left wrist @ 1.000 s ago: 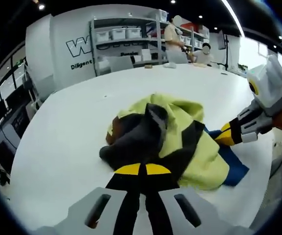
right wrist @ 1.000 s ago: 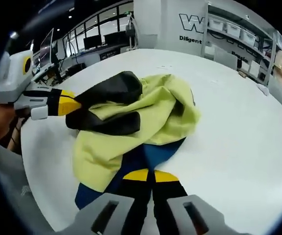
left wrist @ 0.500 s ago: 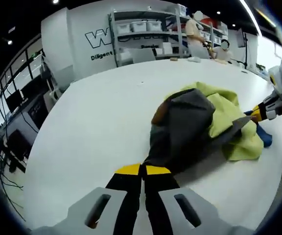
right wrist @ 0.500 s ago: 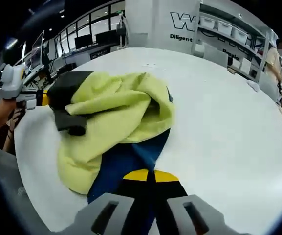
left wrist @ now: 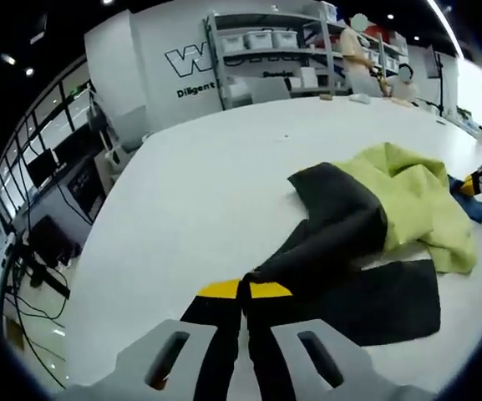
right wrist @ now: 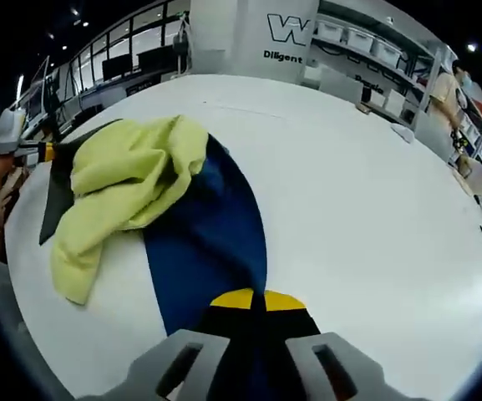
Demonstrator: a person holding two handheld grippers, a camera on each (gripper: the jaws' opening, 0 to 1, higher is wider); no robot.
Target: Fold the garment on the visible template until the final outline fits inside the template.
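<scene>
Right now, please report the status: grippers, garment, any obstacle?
Left gripper shut on the garment's black part. Right gripper shut on its blue part. Garment spread between them on the table, yellow middle bunched. Nothing in the way.

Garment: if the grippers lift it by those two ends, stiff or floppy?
Probably floppy: the garment lies bunched in soft yellow folds between its pulled-out ends. Likely to sag in the middle, since the left gripper and right gripper hold opposite ends. Looks light.

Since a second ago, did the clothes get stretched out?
Yes. The garment has spread from a bunched heap across the table, pulled apart between both grippers.
</scene>
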